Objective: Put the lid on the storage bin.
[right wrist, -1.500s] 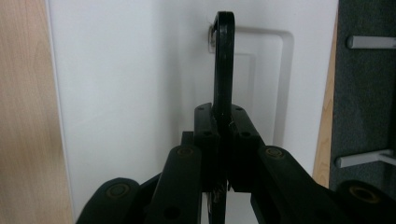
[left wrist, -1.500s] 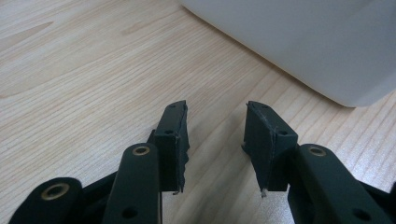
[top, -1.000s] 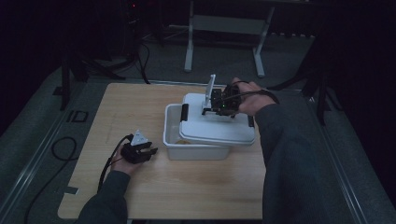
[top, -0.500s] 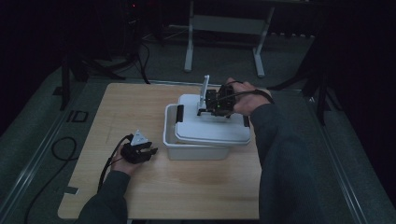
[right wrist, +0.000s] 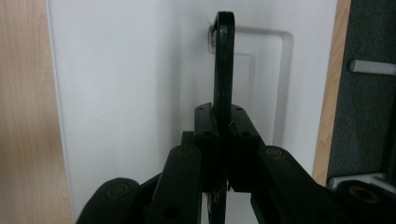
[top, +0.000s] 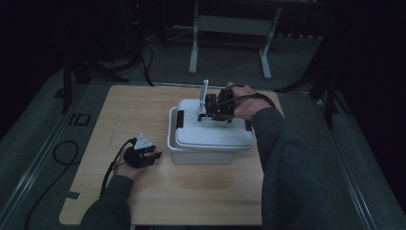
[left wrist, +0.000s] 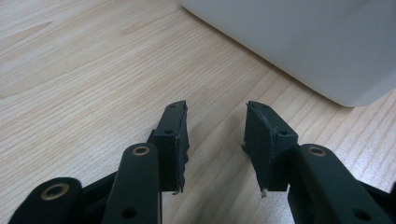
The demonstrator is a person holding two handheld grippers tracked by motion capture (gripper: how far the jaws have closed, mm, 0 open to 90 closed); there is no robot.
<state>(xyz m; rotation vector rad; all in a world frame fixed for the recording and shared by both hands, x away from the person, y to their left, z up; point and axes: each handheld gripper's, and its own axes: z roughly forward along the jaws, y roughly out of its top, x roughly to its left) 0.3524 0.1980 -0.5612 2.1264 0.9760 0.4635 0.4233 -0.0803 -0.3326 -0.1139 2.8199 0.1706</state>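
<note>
1. Left tongs (left wrist: 216, 140) sit low on the wooden worktop (left wrist: 79, 70), jaws apart with nothing between them; the white bin (left wrist: 299, 42) is just ahead and to their right.
2. Right tongs (right wrist: 223, 140) are pinched tight on the lid's black handle (right wrist: 224, 60), which stands upright.
3. White lid (right wrist: 130, 93) lies right underneath, resting on the bin, a bit skewed.

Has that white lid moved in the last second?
Yes. The white lid, carried by the right gripper clamped on its black handle, slid left along the box, towards the clip end.
</note>
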